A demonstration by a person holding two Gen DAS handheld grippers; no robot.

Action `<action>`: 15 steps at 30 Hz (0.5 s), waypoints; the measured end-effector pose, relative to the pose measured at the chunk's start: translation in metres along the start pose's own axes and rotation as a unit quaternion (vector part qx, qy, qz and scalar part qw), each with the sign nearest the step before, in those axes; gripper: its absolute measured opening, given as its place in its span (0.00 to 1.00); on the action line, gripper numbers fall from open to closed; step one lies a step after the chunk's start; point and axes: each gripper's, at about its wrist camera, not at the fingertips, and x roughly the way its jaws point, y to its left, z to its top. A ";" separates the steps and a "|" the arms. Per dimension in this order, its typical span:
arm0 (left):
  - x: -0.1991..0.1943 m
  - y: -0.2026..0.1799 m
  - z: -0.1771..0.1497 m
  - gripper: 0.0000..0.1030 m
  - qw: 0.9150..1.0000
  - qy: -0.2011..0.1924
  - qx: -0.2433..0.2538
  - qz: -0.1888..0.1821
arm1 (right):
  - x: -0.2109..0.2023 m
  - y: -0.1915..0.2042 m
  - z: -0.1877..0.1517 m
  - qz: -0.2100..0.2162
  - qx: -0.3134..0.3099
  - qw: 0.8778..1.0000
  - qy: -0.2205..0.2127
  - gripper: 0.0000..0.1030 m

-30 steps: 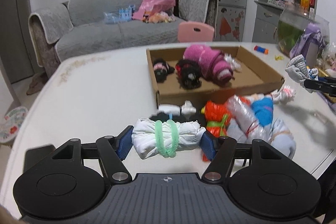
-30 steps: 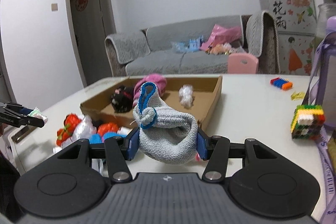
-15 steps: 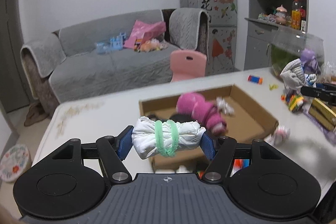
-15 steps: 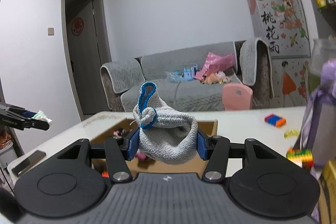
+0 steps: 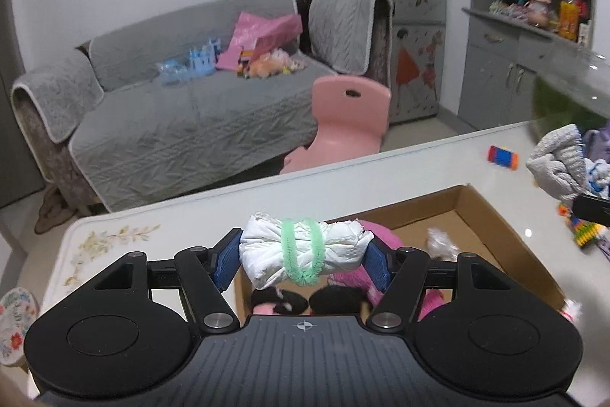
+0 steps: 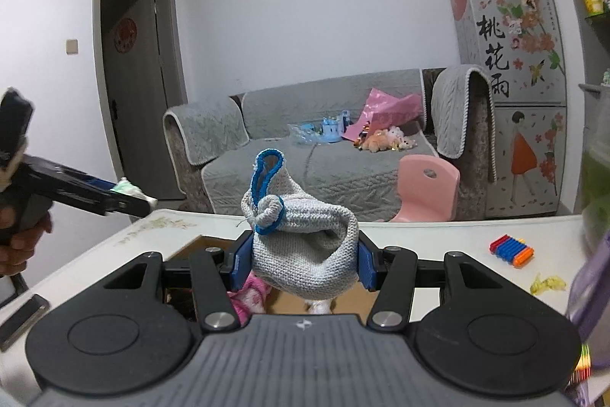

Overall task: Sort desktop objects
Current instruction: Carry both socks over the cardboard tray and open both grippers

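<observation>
Above the cardboard box (image 5: 492,216), left jaws clamping white bundle (image 5: 305,250), right jaws clamping grey sock (image 6: 305,254).

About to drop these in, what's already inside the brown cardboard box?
In the brown cardboard box: a pink fuzzy roll, two black bundles, a small white wad. The tools hide the near part.

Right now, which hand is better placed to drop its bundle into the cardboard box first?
Left. Its gripper holds the white bundle directly over the cardboard box. The right gripper holds the grey knit sock above the box's edge, so it also looks close.
</observation>
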 end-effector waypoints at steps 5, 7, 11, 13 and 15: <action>0.037 0.003 -0.001 0.69 1.000 0.019 -0.006 -0.003 | 0.019 -0.005 -0.002 -0.005 0.001 1.000 0.013 0.48; 0.047 0.004 -0.003 0.69 1.000 0.026 -0.004 -0.005 | 0.025 -0.006 -0.004 -0.003 0.002 1.000 0.021 0.48; 0.059 0.006 -0.010 0.69 0.999 0.035 -0.001 -0.007 | 0.033 -0.007 -0.008 0.004 0.002 0.999 0.035 0.48; 0.063 0.008 -0.013 0.69 0.999 0.037 -0.004 -0.008 | 0.037 -0.007 -0.009 0.006 0.004 0.999 0.041 0.48; 0.068 0.009 -0.013 0.69 0.999 0.040 -0.004 -0.007 | 0.041 -0.007 -0.009 0.005 0.003 0.999 0.046 0.48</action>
